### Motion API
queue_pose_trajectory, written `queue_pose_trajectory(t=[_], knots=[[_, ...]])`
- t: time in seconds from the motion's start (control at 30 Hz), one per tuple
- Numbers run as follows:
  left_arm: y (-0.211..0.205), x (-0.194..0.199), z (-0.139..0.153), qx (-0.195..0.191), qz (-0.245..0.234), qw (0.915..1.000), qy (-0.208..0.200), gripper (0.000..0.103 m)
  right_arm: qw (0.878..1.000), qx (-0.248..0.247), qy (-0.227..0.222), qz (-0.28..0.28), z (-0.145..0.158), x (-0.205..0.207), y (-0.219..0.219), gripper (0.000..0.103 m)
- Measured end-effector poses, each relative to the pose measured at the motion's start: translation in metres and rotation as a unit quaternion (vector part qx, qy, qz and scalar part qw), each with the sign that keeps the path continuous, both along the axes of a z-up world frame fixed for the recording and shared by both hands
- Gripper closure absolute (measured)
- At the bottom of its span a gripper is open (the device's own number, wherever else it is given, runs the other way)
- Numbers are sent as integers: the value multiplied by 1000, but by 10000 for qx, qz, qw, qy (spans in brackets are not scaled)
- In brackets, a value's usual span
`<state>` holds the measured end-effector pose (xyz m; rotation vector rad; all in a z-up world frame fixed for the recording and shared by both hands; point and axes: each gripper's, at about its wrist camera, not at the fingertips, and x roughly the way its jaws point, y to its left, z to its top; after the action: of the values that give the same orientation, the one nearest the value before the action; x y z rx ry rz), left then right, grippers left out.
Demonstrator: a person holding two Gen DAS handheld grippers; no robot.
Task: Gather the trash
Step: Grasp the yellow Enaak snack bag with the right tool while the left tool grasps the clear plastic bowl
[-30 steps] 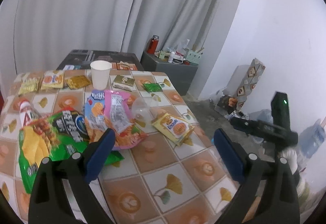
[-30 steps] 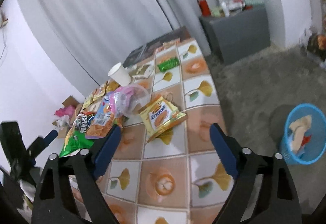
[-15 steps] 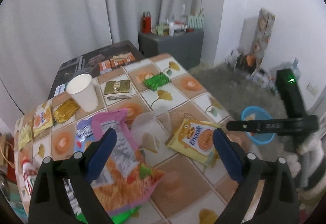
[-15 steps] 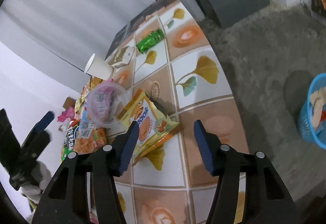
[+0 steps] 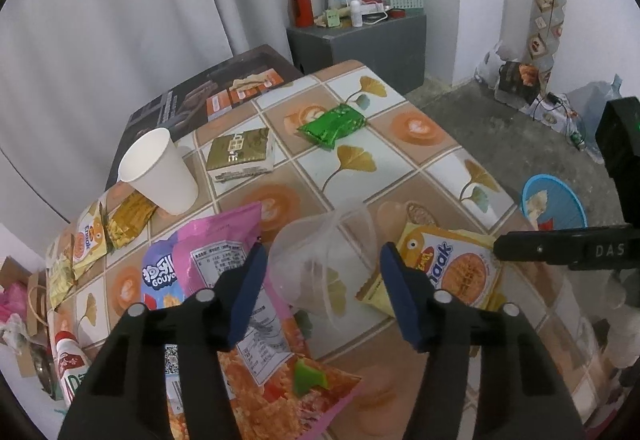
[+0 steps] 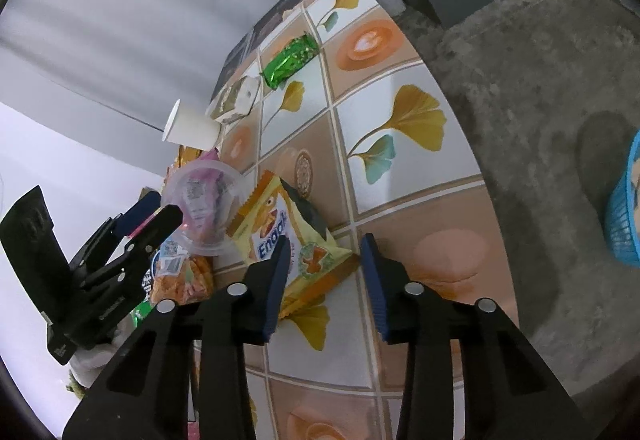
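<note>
A: Which step is happening?

B: Grasping. The left gripper (image 5: 320, 272) is closing its fingers around the clear cup (image 5: 324, 260) lying on the surface (image 5: 400, 151); the right gripper (image 6: 323, 260) is closing over the yellow packet (image 6: 288, 236).

A: And next?

B: Probably clamping both, then carrying them to the blue basket (image 5: 560, 199) on the floor.

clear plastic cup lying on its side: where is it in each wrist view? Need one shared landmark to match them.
Left wrist: clear plastic cup at lower centre, between the left gripper's closing jaws, no contact visible.
Right wrist: clear plastic cup at left of centre, mouth toward the camera, beside the yellow Enaak packet.
Shared landmark: white paper cup, beyond it in both views.
</note>
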<state>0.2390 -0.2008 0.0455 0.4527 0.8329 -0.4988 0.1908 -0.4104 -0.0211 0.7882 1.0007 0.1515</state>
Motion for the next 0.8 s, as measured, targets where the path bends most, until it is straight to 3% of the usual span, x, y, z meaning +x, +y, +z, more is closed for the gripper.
queue_pose_trajectory(t=[0.43, 0.8], knots=[[-4, 1, -4, 89, -18, 10000, -17, 83, 9976, -638, 72, 259, 4, 2, 14, 85], [-1, -3, 6, -12, -55, 9999, -154, 93, 9976, -662, -35, 178, 11, -8, 7, 86]])
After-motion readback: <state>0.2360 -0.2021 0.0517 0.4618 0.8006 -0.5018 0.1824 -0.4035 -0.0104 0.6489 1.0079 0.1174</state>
